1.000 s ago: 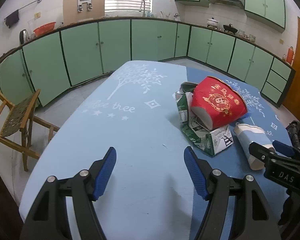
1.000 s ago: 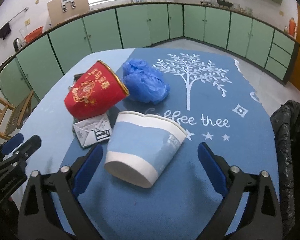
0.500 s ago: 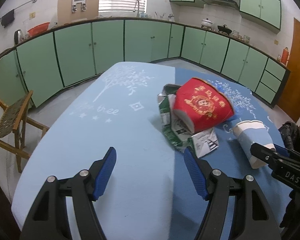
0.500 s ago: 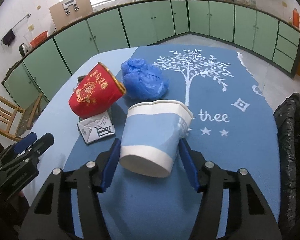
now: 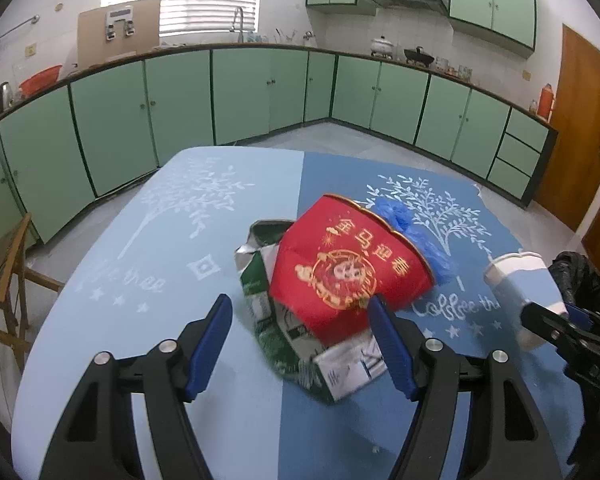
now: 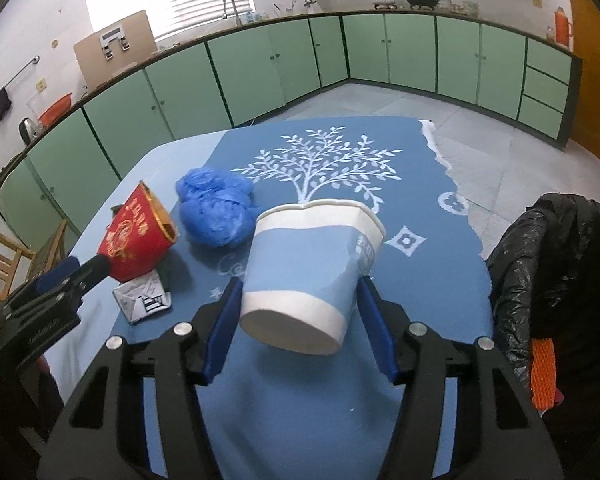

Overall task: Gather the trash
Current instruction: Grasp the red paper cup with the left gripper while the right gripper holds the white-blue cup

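My right gripper is shut on a blue and white paper cup and holds it lifted above the table; the cup also shows in the left wrist view. My left gripper is open, with a red paper cup lying on a crushed green and white carton between and just beyond its fingers. The red cup, the carton and a crumpled blue plastic bag lie left of the held cup.
The table has a blue cloth with a white tree print. A black trash bag hangs open at the table's right edge. A wooden chair stands at the left. Green cabinets line the walls.
My right gripper has closed on the blue and white cup and lifted it off the table. My left gripper has moved right, up to the red cup and carton, still open.
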The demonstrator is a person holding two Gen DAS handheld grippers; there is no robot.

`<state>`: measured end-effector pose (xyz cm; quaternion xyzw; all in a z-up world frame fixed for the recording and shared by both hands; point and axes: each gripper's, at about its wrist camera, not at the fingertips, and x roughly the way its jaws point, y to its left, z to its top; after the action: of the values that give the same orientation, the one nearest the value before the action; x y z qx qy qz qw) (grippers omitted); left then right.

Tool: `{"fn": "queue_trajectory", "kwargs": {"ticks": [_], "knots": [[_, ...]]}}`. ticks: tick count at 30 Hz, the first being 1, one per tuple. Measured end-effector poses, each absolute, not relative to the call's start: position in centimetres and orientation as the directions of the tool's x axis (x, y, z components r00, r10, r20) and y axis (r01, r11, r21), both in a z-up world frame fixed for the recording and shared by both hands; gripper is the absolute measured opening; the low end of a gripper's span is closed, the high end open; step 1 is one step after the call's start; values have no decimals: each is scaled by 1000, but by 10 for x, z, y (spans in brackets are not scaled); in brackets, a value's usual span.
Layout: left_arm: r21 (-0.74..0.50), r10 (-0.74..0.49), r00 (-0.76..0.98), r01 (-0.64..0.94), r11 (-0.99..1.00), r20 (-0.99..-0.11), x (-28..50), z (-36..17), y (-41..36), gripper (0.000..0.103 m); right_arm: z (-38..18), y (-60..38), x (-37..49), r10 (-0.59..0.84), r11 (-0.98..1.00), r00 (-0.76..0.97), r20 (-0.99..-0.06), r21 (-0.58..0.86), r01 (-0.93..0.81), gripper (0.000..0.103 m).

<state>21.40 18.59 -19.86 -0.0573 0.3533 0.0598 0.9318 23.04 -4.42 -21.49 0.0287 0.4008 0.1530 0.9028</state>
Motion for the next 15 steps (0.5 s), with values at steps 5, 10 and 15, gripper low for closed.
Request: {"fn": "queue_trajectory", "kwargs": {"ticks": [5,10,15], "knots": [[-107,27,736,-134,985,-676,223,-199,184,67,-219,-47,233,291,954,629,-721,173,-243,57],[-161,-58,744,-67,985,-665,220,-193,166,67,-222,-50,235,283,957,629,-724,173,-232,57],[-183,-115,734,-13,983,-669,216,-194,151,67,-222,-58,235,272,961,636,-722,172,-216,57]]}}
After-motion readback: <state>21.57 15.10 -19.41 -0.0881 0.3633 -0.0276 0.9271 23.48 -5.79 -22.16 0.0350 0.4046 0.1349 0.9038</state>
